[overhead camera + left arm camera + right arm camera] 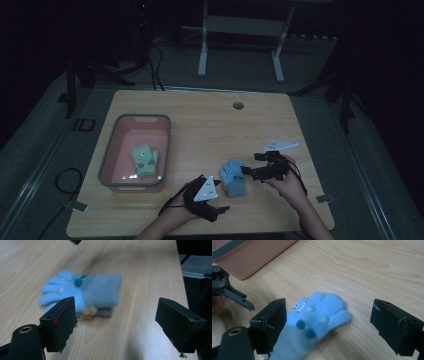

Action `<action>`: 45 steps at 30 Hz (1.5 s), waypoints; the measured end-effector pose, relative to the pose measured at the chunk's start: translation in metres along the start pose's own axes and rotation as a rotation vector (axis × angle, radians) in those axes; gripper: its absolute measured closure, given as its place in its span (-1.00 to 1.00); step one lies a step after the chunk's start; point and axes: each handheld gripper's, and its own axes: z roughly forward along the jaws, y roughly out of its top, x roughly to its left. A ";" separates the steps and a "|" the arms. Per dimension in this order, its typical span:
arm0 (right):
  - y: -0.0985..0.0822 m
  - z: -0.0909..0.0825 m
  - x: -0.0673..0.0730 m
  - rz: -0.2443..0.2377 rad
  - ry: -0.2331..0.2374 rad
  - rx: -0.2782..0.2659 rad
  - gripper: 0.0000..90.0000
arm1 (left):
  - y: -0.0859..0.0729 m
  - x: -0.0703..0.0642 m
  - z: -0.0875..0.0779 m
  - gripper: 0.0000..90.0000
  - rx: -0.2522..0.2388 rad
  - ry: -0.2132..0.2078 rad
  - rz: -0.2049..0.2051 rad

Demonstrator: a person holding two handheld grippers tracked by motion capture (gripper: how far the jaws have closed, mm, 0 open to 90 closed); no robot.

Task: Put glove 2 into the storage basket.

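- High view: the blue glove point(233, 178) lies flat on the wooden bench point(210, 125), near the front edge and a little right of centre, with both grippers flanking it.
- The left gripper point(217, 200) sits in the person's left hand at the glove's near-left corner, close to the bench's front edge; its jaws are spread and nothing is between them.
- The right gripper point(250, 167) comes in from the right side, its tips just beside the glove's fingers, jaws apart.
- To the left, the pink bin point(112, 150) with its grey rim holds a green glove point(144, 161). There's a strip of bare bench between bin and blue glove, and wide open wood behind the glove up to the far edge.
- A small round hole point(238, 105) sits near the far edge, well apart from the action.
- Left gripper view: the blue glove point(82, 293) lies ahead of the jaws, cuff pointing toward the bench's right edge, which runs close by. The left jaw overlaps the glove's fingers in the picture, but whether it touches I cannot tell. Jaws released, gripping nothing.
- Right gripper view: the blue glove point(317, 320) lies between the spread jaws, nearer the left one, its little face and dark dots up. Pads are not pressing on it; released.
- The bin's wall point(257, 257) crosses the top left corner, and the left gripper point(244, 301) pokes in at the left edge.
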 end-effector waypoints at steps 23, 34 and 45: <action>-0.003 0.061 -0.014 -0.023 0.002 0.116 -0.19 | 0.016 0.014 0.048 -0.26 0.106 -0.055 0.165; -0.011 0.063 -0.005 -0.098 -0.060 0.147 -0.10 | 0.011 0.014 0.056 0.20 0.157 -0.014 0.157; -0.010 0.063 -0.005 -0.033 0.060 0.178 0.68 | 0.018 0.021 0.054 0.66 0.188 -0.034 0.142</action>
